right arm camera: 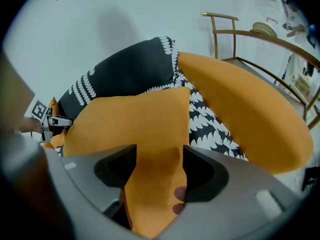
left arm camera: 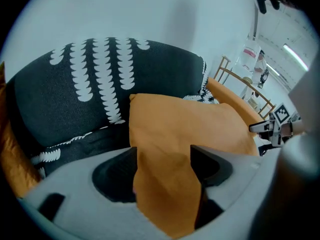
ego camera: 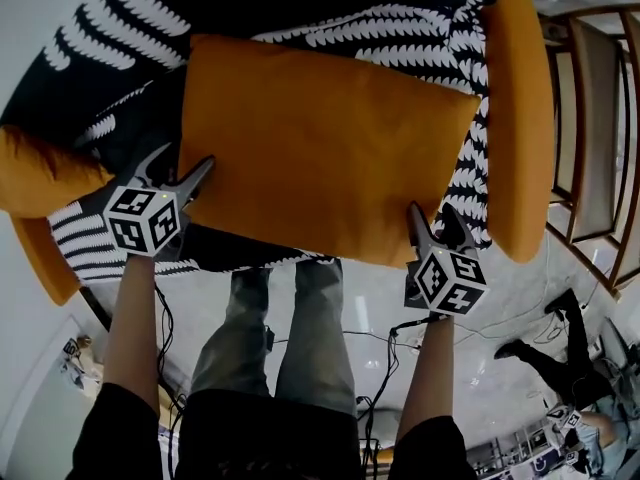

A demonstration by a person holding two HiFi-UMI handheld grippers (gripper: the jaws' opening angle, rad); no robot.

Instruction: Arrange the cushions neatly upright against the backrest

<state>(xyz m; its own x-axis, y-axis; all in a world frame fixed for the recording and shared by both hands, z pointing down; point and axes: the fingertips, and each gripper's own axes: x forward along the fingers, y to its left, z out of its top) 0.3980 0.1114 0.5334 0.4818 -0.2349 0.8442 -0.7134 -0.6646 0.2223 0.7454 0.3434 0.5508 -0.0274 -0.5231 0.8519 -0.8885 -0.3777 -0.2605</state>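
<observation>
Left claw [left arm camera: 164, 151] stood with its jaws spread, and a near corner of the orange cushion [ego camera: 320, 138] lay between them, as far as we could tell not squeezed. Our right claw [right arm camera: 160, 149] was spread the same way around the other near corner. Below the claws we saw our own arms, our grey trousers [ego camera: 280, 328] and black cables [ego camera: 380, 368] on the pale floor. The cushion lay broad side up across the seat of the sofa [ego camera: 330, 13], one long edge towards us and the far edge towards the backrest, not upright against it. The sofa wore a black cover with rows of white leaf shapes. On our right a long orange armrest [ego camera: 520, 118] ran beside the cushion, with a strip of patterned cover between them. On our left the other orange armrest [ego camera: 40, 173] sat at the sofa's end, apart from the cushion. Beyond the right armrest stood a wooden frame [ego camera: 590, 118], and behind the backrest rose a plain pale wall [left arm camera: 150, 14]
</observation>
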